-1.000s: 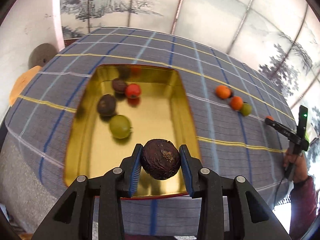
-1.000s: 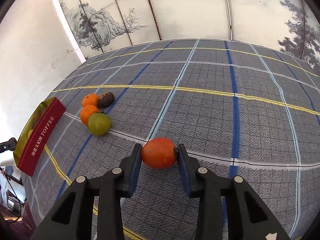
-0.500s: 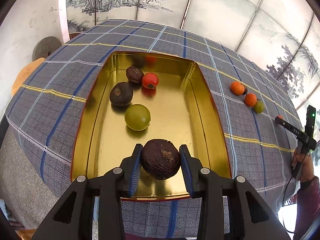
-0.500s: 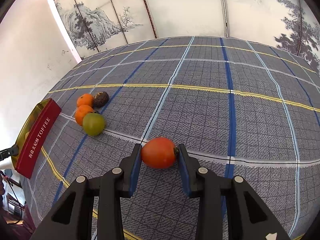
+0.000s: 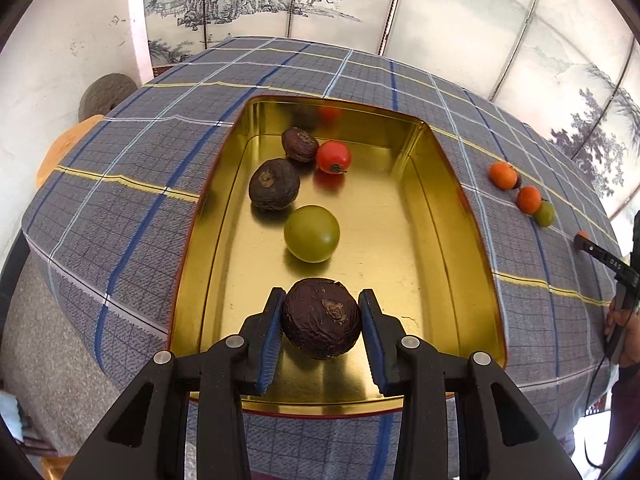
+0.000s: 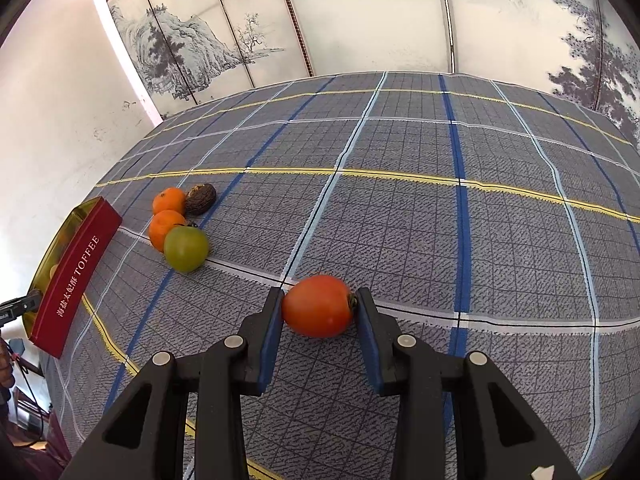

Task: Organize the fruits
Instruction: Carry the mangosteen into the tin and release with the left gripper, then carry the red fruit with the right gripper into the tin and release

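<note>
My left gripper (image 5: 322, 322) pinching dark fruit (image 5: 322, 324) above tin (image 5: 452, 216): release next. Right gripper (image 6: 318, 310) pinching tomato (image 6: 318, 306), waiting.

Two fisheye wrist views over one plaid-clothed table

The left wrist camera looks steeply down, close over the gold rectangular metal tin (image 5: 448, 208), facing the painted folding screen (image 5: 460, 24); the right wrist camera sits low above the grey plaid tablecloth (image 6: 460, 220), facing the same screen. Both views share the small cluster of orange and green round fruits (image 6: 176, 228) and the tin
</note>
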A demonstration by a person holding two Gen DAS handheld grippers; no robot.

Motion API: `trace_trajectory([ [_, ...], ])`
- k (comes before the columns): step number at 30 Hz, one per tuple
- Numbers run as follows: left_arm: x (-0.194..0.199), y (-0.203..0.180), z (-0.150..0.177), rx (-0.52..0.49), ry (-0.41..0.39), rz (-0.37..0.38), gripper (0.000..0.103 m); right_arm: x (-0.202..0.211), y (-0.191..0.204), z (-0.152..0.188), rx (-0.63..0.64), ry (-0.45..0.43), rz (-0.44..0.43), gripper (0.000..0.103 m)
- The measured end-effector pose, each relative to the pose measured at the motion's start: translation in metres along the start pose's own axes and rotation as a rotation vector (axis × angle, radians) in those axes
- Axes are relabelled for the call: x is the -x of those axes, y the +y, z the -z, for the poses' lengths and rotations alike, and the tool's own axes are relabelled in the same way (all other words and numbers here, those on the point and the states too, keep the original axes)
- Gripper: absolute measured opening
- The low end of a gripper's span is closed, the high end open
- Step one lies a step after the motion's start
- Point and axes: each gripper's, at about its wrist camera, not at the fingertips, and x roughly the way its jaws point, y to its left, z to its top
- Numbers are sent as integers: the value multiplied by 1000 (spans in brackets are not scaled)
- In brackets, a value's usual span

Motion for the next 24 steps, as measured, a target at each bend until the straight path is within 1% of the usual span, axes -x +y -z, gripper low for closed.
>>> trace_trajectory([
  [4,-1,0,0,-11,-19,-49,38,0,0,0,0,0,0,34],
  [12,0,3,0,-8,-32,-85,39,0,-1,0,0,-1,2,34],
  [19,12,-2,1,-35,-72,-127,46,0,0,1,5,0,12,34],
  [24,16,-6,2,-63,-87,-153,47,2,2,2,16,-5,27,34],
])
